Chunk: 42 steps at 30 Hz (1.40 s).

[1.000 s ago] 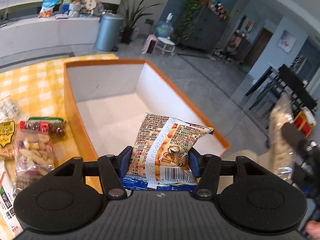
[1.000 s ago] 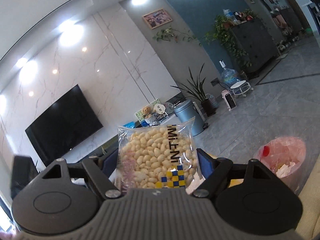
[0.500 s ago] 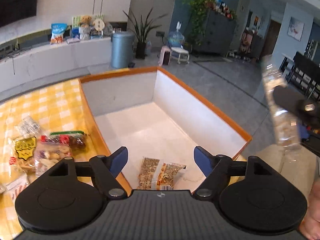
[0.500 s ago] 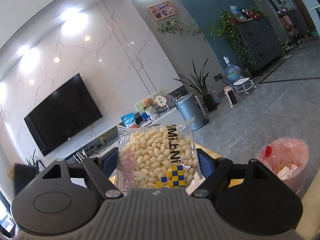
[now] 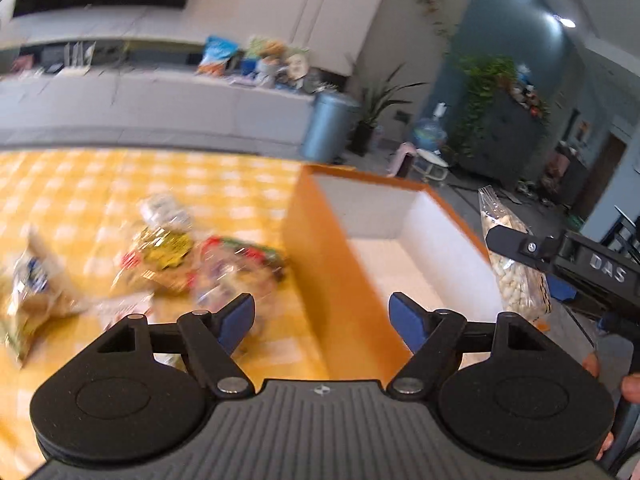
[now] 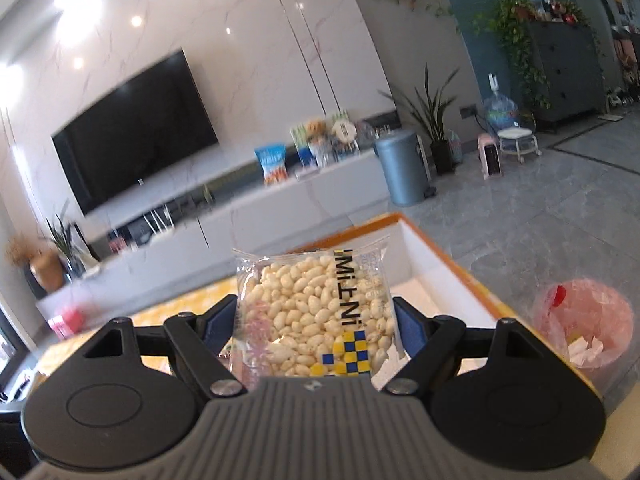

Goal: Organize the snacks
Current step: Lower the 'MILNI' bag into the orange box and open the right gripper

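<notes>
My left gripper (image 5: 322,316) is open and empty, above the near left wall of the orange box (image 5: 320,248) with a white inside. Several snack packets (image 5: 168,252) lie blurred on the yellow checked cloth (image 5: 100,184) left of the box. My right gripper (image 6: 316,320) is shut on a clear bag of puffed rice (image 6: 316,312) and holds it upright above the box (image 6: 436,264). The same bag (image 5: 512,264) shows in the left wrist view at the box's right side.
A pink-lined waste bin (image 6: 584,328) stands on the floor right of the box. A grey bin (image 6: 400,168), a TV cabinet with items and plants stand far behind. The cloth's far part holds no packets.
My left gripper opened and dropped the printed snack packet into the box, then swung left toward the packets on the cloth. My right gripper lowered toward the box with the puffed rice bag.
</notes>
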Each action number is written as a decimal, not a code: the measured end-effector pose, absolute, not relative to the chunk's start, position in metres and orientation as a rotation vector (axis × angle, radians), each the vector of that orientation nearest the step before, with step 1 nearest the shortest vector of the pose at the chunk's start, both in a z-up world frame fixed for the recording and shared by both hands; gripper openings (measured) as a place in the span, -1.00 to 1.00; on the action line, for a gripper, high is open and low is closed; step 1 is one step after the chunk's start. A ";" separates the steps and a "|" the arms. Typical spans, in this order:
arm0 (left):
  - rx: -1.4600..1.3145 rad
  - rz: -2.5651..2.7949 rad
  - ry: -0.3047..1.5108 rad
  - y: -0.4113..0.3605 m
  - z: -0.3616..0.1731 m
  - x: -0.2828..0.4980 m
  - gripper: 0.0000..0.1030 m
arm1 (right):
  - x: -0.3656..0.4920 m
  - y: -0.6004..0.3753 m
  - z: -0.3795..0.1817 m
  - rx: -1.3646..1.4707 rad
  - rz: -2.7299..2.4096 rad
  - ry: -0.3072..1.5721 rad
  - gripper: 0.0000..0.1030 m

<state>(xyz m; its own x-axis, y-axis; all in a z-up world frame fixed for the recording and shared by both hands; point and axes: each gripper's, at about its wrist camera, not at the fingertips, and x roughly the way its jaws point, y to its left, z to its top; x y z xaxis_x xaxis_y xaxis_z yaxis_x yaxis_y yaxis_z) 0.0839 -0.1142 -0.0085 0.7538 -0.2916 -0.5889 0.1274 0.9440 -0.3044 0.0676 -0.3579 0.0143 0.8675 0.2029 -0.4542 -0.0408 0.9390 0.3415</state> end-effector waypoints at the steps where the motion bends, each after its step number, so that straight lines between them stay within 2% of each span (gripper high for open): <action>1: -0.232 -0.218 0.699 -0.111 -0.012 0.086 0.74 | 0.073 -0.352 0.011 0.315 0.109 0.526 0.53; 14: -0.162 -0.229 0.720 -0.096 -0.049 0.086 0.74 | 0.104 -0.313 -0.031 0.179 -0.071 0.821 0.53; 27: -0.164 -0.187 0.723 -0.080 -0.051 0.081 0.72 | 0.109 -0.288 -0.048 -0.106 -0.204 0.961 0.53; 35: -0.184 -0.190 0.711 -0.075 -0.044 0.080 0.72 | 0.107 -0.298 -0.039 -0.041 -0.178 0.936 0.53; 42: -0.177 -0.187 0.708 -0.074 -0.043 0.080 0.72 | 0.084 -0.318 -0.027 0.170 -0.071 0.817 0.53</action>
